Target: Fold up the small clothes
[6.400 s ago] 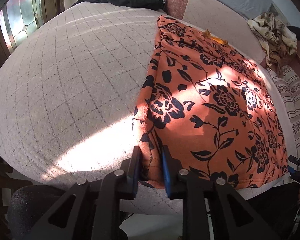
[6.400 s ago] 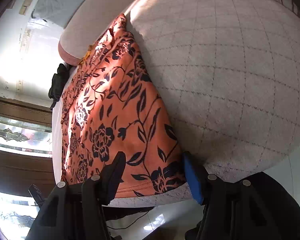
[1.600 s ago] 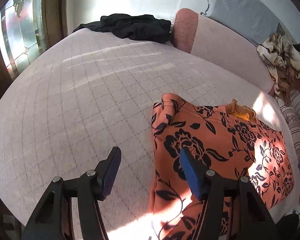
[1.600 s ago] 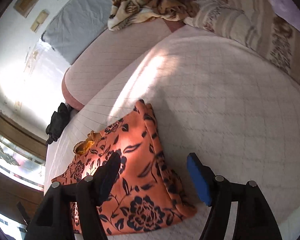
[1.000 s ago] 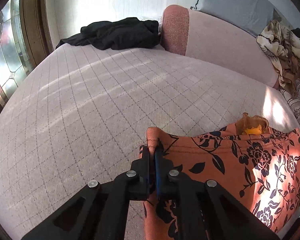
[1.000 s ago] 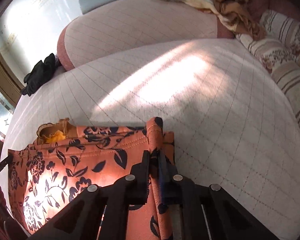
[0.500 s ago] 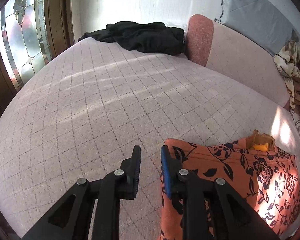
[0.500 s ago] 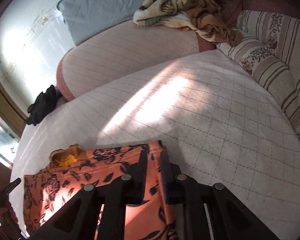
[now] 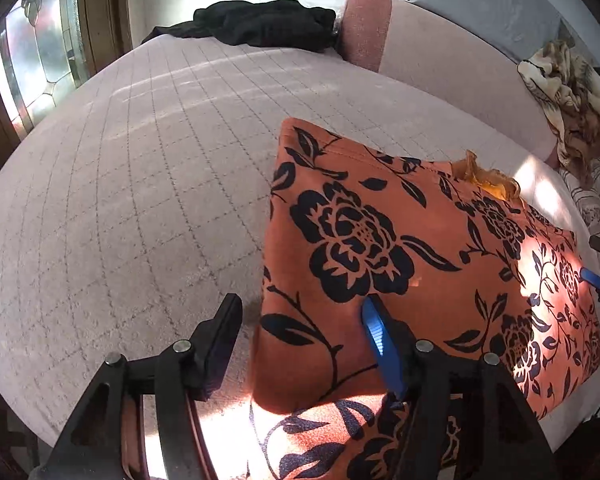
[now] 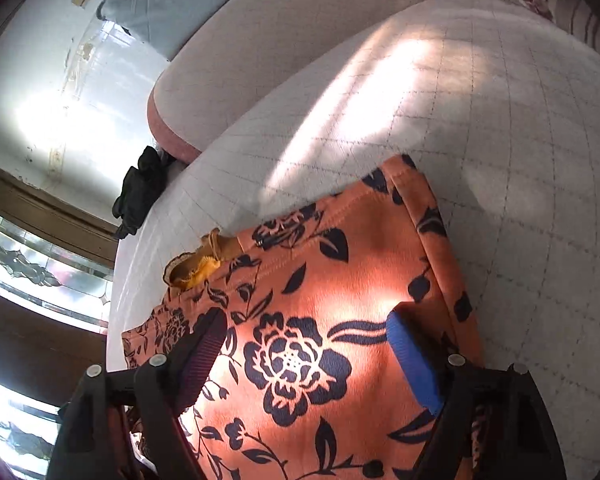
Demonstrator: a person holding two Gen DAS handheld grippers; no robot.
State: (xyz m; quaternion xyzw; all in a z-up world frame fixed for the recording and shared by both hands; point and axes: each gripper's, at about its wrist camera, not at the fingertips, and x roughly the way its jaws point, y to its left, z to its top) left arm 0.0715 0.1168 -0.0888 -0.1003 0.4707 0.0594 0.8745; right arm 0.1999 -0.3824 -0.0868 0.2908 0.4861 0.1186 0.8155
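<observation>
An orange garment with black flowers (image 9: 400,248) lies folded over on the quilted pink bed. A yellow ruffle (image 9: 488,178) pokes out at its far edge. My left gripper (image 9: 300,332) is open above the garment's near left corner, its jaws wide apart and empty. In the right wrist view the same garment (image 10: 320,320) fills the lower middle. My right gripper (image 10: 308,356) is open just above it, holding nothing. The right gripper's blue tip also shows at the right edge of the left wrist view (image 9: 592,278).
A black garment (image 9: 256,22) lies at the bed's far end by a pink bolster (image 9: 364,28). A beige patterned cloth (image 9: 568,92) is heaped at the far right. A stained-glass window (image 9: 32,56) is on the left. The quilted bed cover (image 9: 120,200) spreads left of the garment.
Both grippers went from shut on the garment's far corners to wide open and drew back toward the near side. The garment now lies folded in half on the bed.
</observation>
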